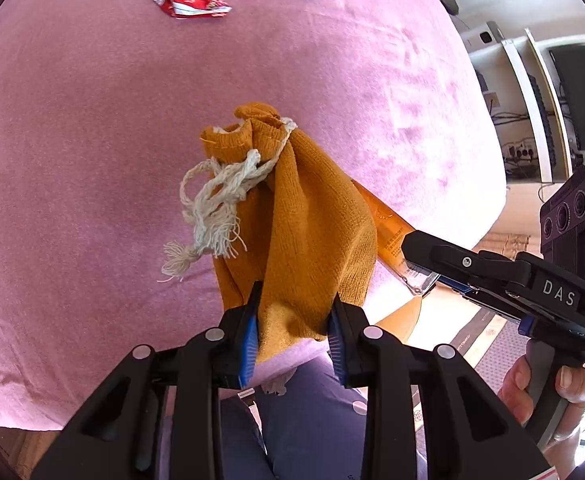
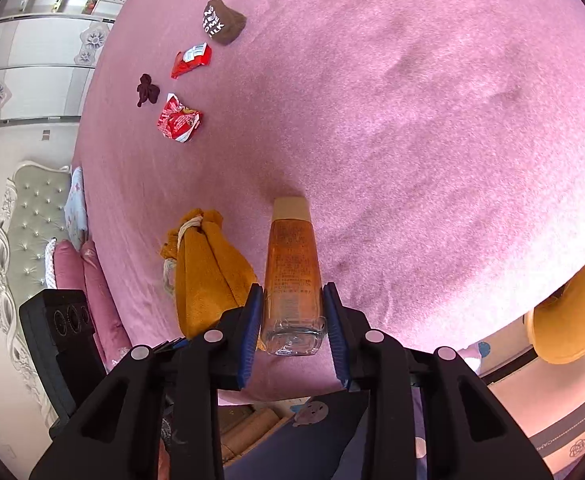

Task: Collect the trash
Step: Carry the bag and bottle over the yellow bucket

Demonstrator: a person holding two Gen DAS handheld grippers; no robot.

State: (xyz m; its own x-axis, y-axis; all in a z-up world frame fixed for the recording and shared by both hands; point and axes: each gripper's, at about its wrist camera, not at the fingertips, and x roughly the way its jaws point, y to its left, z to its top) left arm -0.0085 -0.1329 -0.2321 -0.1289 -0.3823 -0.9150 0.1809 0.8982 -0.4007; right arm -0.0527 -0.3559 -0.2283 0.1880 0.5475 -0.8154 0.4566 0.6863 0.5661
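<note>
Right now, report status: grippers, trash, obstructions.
Left gripper shut on orange drawstring bag. Right gripper shut on amber bottle. Red wrappers remain on pink bedspread. Bag mouth cinched.

My left tongs point(image 1: 294, 334) are black with blue ribbed pads, and so are my right tongs point(image 2: 294, 334). The knitted drawstring pouch point(image 1: 312, 220) is mustard-orange with a frayed cream cotton cord point(image 1: 216, 204). The clear plastic bottle point(image 2: 293, 276) looks amber-orange, with a pale beige cap and fine dark print. The plush bed cover point(image 2: 412, 120) is plain pink. On it lie two crumpled red-and-white foil wrappers point(image 2: 180, 120), a brown pouch with white lettering point(image 2: 224, 26), and a small dark maroon scrap point(image 2: 147, 90).
</note>
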